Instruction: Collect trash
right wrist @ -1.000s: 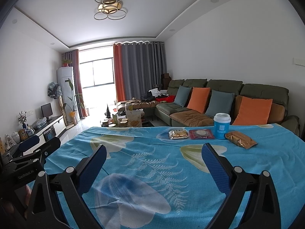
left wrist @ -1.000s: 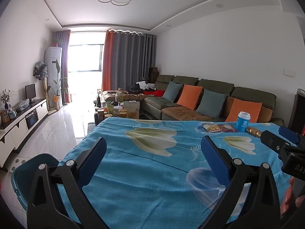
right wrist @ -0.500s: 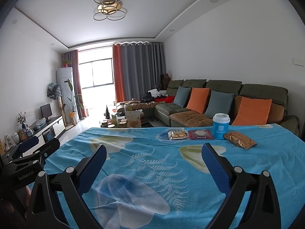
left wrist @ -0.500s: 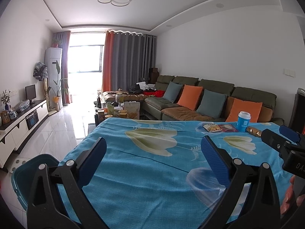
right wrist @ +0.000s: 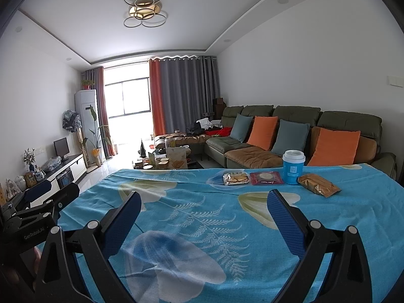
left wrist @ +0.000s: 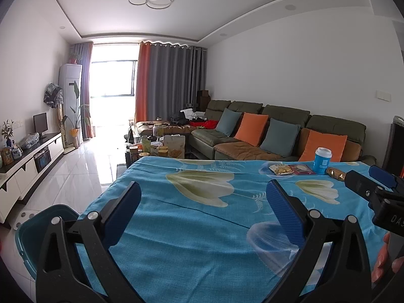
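While the blue cup (right wrist: 293, 167) stands upright among three snack wrappers (right wrist: 318, 188) at the counter's (right wrist: 192, 227) far edge, both hand-held grippers, left (left wrist: 204, 210) and right (right wrist: 203, 213), hover spread and empty; reaching carelessly for a wrapper could topple it.

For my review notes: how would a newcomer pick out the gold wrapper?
On the blue floral tablecloth, find the row of litter at the far edge before the sofa. The gold wrapper lies at its right end, beside the blue cup; the only shiny golden-brown packet.
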`<state>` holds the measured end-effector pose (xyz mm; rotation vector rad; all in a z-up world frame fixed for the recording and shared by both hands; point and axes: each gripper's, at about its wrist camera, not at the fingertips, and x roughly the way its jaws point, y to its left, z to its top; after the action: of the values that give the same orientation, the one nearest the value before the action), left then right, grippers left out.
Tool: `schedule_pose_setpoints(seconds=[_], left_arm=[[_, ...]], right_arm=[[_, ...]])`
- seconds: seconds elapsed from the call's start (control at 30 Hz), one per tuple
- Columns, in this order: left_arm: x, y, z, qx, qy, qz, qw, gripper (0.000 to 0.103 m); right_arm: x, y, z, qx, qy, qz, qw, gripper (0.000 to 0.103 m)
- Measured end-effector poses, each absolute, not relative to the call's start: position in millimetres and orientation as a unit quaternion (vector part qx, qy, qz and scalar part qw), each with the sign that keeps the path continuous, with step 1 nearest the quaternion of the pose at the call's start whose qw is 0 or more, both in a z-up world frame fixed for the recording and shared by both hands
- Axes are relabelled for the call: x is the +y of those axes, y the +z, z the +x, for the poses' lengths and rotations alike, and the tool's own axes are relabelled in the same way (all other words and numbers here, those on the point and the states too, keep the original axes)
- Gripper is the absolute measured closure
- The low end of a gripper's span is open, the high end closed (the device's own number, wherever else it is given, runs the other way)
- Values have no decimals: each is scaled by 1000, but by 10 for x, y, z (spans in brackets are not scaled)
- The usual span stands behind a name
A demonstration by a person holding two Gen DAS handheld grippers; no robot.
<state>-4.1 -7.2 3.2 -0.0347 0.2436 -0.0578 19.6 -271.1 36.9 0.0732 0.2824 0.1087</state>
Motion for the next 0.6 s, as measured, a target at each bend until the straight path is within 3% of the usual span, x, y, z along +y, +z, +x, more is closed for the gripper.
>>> schedule_pose_setpoints(seconds=[0.6], left_arm=[[-81,26,-34,122,-30,-17,992,5]], right_arm=[[-2715,370,196,140,55,37,988,7]])
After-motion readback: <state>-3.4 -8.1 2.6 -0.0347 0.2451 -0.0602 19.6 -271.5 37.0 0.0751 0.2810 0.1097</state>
